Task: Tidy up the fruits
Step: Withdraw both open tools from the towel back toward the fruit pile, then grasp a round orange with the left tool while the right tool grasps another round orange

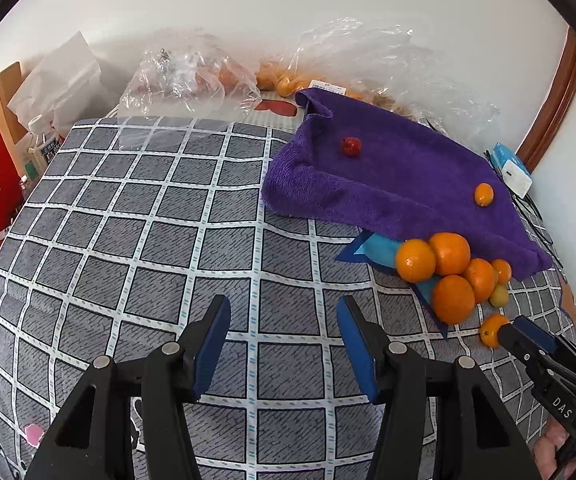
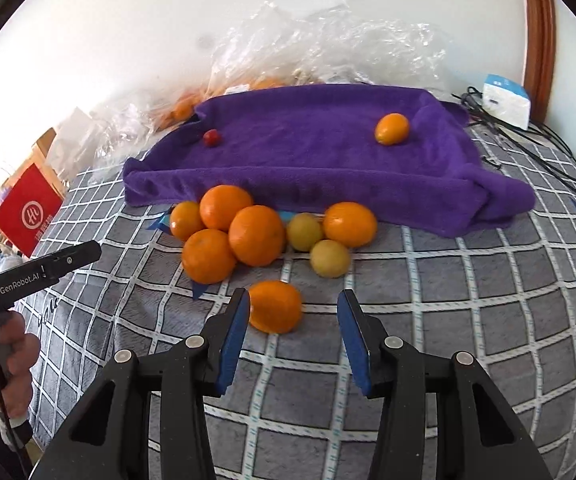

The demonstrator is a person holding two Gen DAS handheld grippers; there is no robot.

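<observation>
Two fruits on towel [image 2: 308, 148]; pile [image 2: 247, 232] remains. Right fingers [image 2: 292, 320] spread around orange [image 2: 275, 307]; left [image 1: 283, 336] spread, empty.

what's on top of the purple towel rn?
On the purple towel: one small red fruit near its far left corner and one small orange fruit toward the right, well apart. Whatever lies beneath the towel is covered.

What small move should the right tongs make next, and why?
Probably ease forward a little and close. The right tongs are open, and a lone orange lies on the checked cloth against the left finger, apart from the pile by the purple towel. It is not yet fully between the fingers.
</observation>
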